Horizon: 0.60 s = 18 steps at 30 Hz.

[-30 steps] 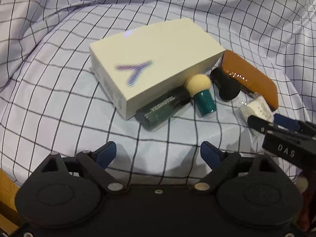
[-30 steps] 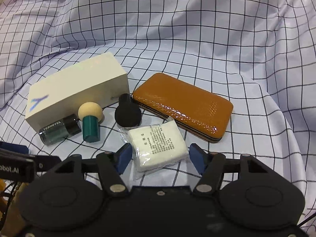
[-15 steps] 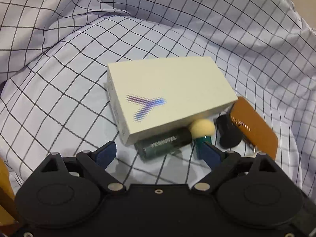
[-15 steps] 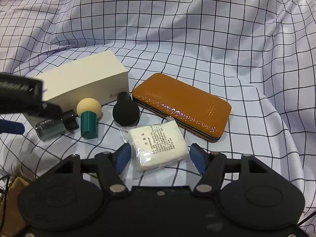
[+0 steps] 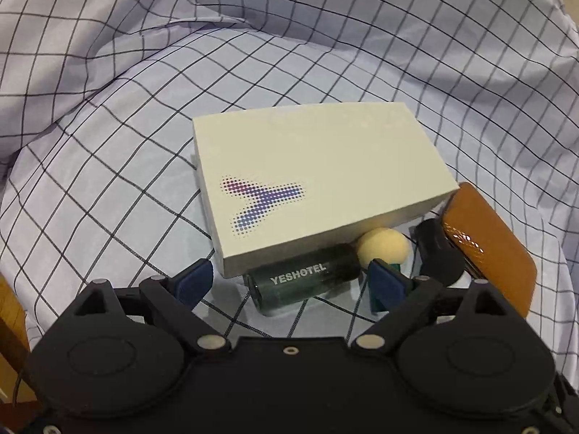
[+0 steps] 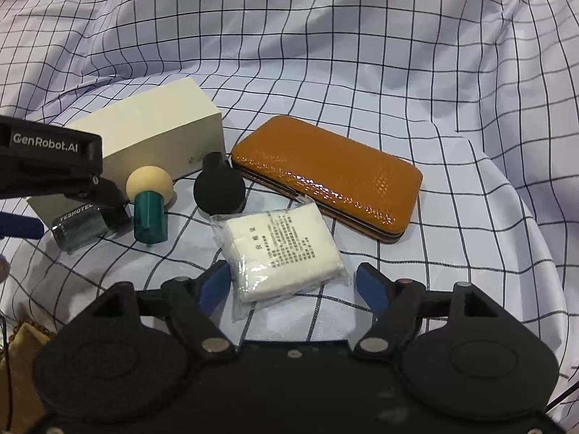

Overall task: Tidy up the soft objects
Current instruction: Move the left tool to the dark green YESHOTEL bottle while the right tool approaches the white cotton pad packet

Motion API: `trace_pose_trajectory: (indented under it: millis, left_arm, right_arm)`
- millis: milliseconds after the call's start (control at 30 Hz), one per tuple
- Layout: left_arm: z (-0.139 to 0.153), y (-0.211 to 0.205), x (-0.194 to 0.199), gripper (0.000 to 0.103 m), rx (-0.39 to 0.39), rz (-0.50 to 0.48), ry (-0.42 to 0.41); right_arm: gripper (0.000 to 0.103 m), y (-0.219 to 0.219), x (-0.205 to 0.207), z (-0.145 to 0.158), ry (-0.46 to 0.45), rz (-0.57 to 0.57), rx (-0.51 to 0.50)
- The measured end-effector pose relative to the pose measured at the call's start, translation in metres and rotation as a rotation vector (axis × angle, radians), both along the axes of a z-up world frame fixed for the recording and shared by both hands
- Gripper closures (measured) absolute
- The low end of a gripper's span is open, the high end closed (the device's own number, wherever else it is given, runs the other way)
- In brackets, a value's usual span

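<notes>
The right gripper [image 6: 293, 285], jaws just widened, straddles the cotton pad packet [image 6: 282, 249] without gripping. The left gripper [image 5: 289, 282] hangs wide open over the green bottle [image 5: 304, 282].

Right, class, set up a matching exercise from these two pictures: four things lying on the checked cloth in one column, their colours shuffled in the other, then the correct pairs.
Things:
1. box
2. hard case
3. YESHOTEL bottle
4. sponge puff with handle

Colours:
A. glossy brown
B. pale yellow head, teal handle
C. cream
D. dark green

Pairs: 1-C, 2-A, 3-D, 4-B
</notes>
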<state>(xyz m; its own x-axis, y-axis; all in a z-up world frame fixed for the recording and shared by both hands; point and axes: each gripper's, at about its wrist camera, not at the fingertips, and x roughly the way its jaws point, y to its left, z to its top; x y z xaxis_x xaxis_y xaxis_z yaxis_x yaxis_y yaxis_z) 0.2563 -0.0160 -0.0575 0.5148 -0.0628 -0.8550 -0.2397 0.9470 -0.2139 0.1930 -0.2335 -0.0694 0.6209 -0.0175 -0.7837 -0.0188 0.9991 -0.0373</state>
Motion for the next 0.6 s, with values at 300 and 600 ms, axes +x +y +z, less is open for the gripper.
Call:
trace_pose_trajectory:
  millis: [300, 600]
  left_arm:
    - [-0.0061, -0.004, 0.0062, 0.014, 0.005, 0.036, 0.018]
    - [-0.008, -0.0003, 0.0007, 0.031, 0.019, -0.03, 0.031]
  right_arm:
    - [0.022, -0.001, 0.0013, -0.0021, 0.005, -0.011, 0.004]
    - [0.014, -0.0043, 0.0029, -0.0051, 0.015, -0.031, 0.019]
